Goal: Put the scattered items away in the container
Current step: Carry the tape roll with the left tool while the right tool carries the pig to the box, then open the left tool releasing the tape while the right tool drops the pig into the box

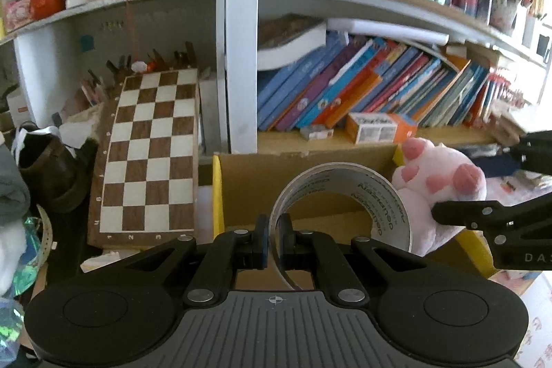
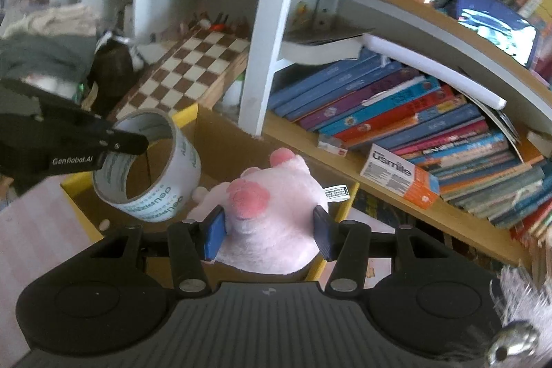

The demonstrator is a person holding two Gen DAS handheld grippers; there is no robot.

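Cardboard, with yellow-edged flaps, makes up the open box (image 1: 303,175) that sits below the bookshelf (image 1: 362,140), and both carried things hang over its mouth. Left tongs (image 1: 273,242) are clenched on the wall of a clear tape roll (image 1: 345,195), one pad inside the ring and one outside, so the roll stands on edge above the box's interior; its printed lettering shows on the inner face. Right tongs (image 2: 268,235) are grasping a pink plush paw (image 2: 272,219), the blue pads pressed into its sides, the darker pink toe pads facing up and a white tag (image 2: 336,192) sticking out on the right. From the left wrist view the paw sits just beside the tape roll, at the box's right edge, between the fingers of the right tongs (image 1: 483,216).

Leaning upright left of the box is a chessboard (image 1: 151,154). Rows of slanted books (image 1: 362,88) fill the shelf behind, with an orange-and-white carton (image 1: 379,126) lying in front of them.
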